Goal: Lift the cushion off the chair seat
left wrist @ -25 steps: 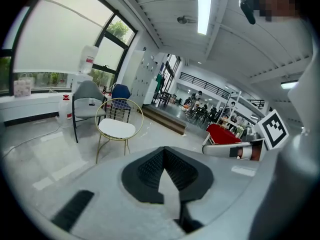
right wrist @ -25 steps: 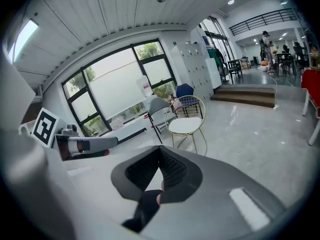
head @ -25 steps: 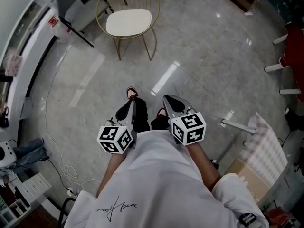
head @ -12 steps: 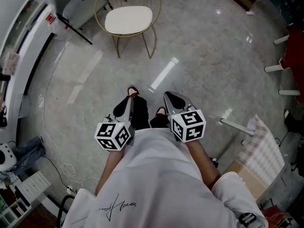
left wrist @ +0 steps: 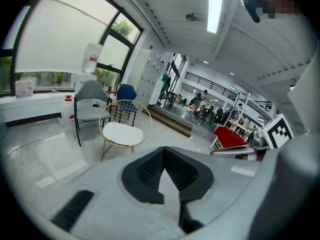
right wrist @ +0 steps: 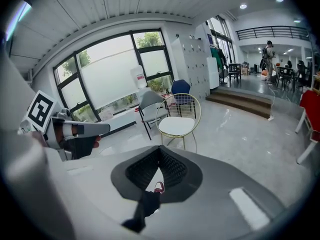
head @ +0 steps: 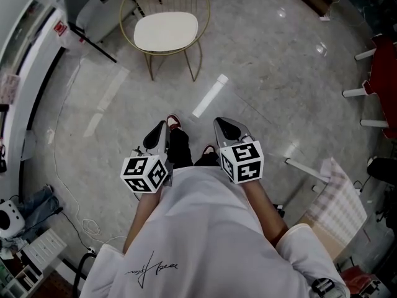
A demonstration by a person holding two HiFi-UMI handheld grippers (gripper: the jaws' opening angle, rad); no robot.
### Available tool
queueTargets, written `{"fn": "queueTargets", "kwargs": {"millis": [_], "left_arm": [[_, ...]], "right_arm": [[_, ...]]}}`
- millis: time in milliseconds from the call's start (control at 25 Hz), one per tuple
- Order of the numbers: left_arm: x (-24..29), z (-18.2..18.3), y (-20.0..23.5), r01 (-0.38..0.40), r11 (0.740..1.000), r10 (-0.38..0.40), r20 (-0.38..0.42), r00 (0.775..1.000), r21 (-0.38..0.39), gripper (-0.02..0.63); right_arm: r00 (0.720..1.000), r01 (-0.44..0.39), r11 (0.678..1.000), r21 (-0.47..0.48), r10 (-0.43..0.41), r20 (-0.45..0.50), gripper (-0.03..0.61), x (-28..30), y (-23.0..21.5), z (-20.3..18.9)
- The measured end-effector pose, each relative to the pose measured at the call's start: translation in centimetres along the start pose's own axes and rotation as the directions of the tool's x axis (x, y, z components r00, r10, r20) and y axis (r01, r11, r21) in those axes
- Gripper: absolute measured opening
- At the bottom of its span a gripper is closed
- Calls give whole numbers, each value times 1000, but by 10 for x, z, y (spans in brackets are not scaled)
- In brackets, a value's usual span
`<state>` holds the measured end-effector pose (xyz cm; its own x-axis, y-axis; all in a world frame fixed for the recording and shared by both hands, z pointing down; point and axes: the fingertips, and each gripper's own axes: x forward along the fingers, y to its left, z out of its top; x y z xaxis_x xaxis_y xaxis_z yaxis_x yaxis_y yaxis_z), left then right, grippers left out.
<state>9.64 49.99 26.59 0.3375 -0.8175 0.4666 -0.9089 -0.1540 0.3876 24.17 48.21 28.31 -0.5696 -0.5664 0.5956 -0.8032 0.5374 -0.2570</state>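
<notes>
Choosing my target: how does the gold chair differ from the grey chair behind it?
The gold chair is a thin wire hoop holding a white cushion; the grey chair is a padded shell on black legs. The gold chair stands nearer, the grey chair nearer the window. Both are unoccupied.

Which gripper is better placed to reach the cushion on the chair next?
Left, narrowly. In the head view the cushion lies straight ahead of the left gripper; the right gripper sits further to the side. Both are shut, empty and far from the chair.
</notes>
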Motion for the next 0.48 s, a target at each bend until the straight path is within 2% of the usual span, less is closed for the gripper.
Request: {"fn": "queueTargets", "kwargs": {"millis": [280, 480], "left_arm": [[23, 35, 39, 16, 999, -16, -4, 1000, -49, 0], [36, 58, 66, 57, 997, -58, -30, 998, -47, 0]], "right_arm": [[1000, 2, 1000, 13, -2, -11, 8, 41, 6, 35], [1000, 9, 1000, 28, -9, -13, 8, 72, 20, 62]]}}
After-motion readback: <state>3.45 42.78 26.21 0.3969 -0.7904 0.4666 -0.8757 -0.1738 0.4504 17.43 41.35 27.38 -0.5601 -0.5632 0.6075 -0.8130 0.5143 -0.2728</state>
